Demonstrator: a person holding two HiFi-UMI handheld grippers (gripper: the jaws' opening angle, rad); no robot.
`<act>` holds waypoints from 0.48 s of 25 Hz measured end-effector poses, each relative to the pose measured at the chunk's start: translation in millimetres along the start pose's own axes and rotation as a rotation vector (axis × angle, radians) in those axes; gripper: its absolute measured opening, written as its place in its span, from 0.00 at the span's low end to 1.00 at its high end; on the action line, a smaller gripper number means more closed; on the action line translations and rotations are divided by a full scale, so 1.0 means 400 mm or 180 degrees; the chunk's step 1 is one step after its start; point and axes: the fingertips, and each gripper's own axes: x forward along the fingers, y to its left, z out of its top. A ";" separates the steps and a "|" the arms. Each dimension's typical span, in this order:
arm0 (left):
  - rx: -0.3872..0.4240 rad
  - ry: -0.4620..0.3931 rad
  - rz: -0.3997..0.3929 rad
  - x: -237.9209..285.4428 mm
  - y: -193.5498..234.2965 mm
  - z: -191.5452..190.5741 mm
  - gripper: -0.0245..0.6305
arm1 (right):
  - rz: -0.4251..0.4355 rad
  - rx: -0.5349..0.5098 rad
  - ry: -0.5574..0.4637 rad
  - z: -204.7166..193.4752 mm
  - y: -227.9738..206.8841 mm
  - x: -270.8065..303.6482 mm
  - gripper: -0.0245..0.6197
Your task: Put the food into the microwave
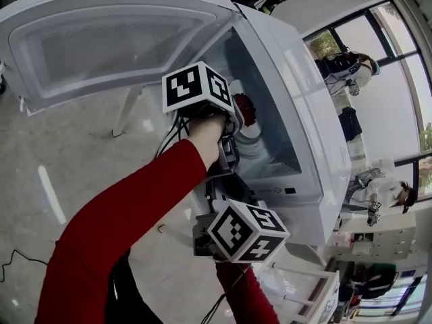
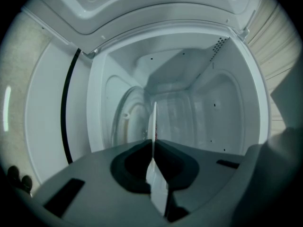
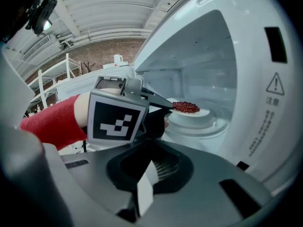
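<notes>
The white microwave (image 1: pixel 297 113) stands with its door (image 1: pixel 101 39) swung wide open. My left gripper (image 1: pixel 236 119) reaches into the cavity, shut on the rim of a white plate (image 3: pixel 191 112) that carries red food (image 3: pixel 186 107). In the left gripper view the plate (image 2: pixel 154 122) shows edge-on between the closed jaws of the left gripper (image 2: pixel 154 150). The plate hangs just above the glass turntable (image 3: pixel 199 125). Outside the opening, below the left arm, my right gripper (image 3: pixel 148 174) stays shut with nothing in it; in the head view only its marker cube (image 1: pixel 246 229) shows.
The door hangs to the left of the opening. The control panel side (image 3: pixel 274 79) of the microwave is to the right. Two people (image 1: pixel 344 69) (image 1: pixel 385 193) are in the background at the right, by windows. White shelving (image 1: pixel 304 289) stands at the lower right.
</notes>
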 end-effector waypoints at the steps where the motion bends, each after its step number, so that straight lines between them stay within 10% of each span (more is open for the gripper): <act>1: -0.0004 0.0005 0.0003 0.002 -0.001 0.002 0.07 | 0.0000 -0.0004 0.0031 0.002 -0.002 0.003 0.06; 12: 0.0116 0.0145 0.0222 0.024 0.002 0.004 0.07 | 0.0008 0.0092 0.0264 0.009 -0.013 0.023 0.06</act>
